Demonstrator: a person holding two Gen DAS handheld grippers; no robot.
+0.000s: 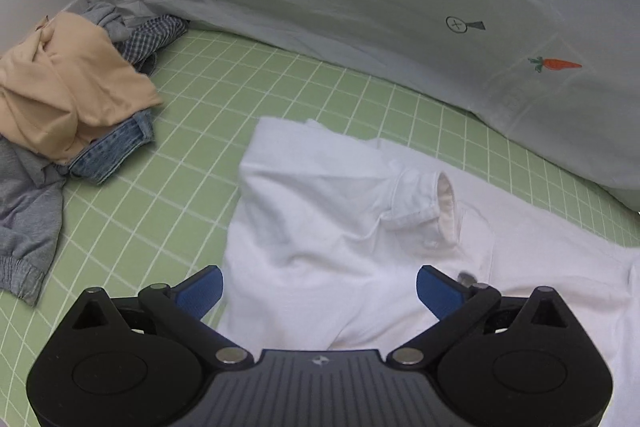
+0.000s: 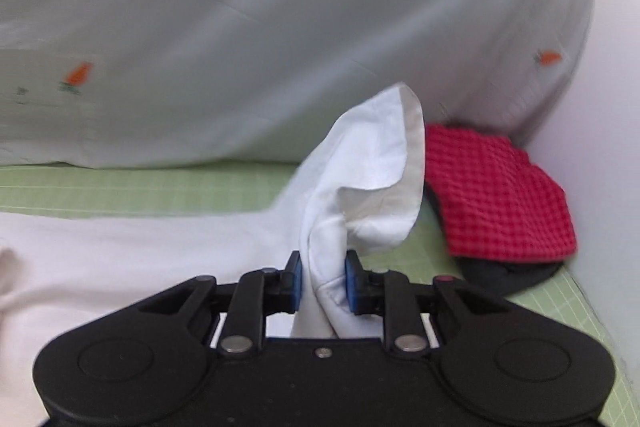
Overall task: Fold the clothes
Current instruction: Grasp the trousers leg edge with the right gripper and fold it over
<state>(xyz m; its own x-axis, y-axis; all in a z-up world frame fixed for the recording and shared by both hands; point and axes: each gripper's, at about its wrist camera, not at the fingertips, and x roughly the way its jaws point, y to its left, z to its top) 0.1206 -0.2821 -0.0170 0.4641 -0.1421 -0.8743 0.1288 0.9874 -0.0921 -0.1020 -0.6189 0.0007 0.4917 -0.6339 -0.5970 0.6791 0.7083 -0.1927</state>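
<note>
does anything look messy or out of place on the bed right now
Yes. A heap of unfolded clothes sits crumpled at the left of the green sheet. The white shirt lies rumpled, one part pinched up in the right gripper.

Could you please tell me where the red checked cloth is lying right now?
In the right wrist view, the red checked cloth lies at the right on a dark garment, in the corner by the wall, just beyond the lifted white shirt.

Left gripper (image 1: 319, 285) jaws wide apart, right gripper (image 2: 321, 281) jaws clamped
</note>
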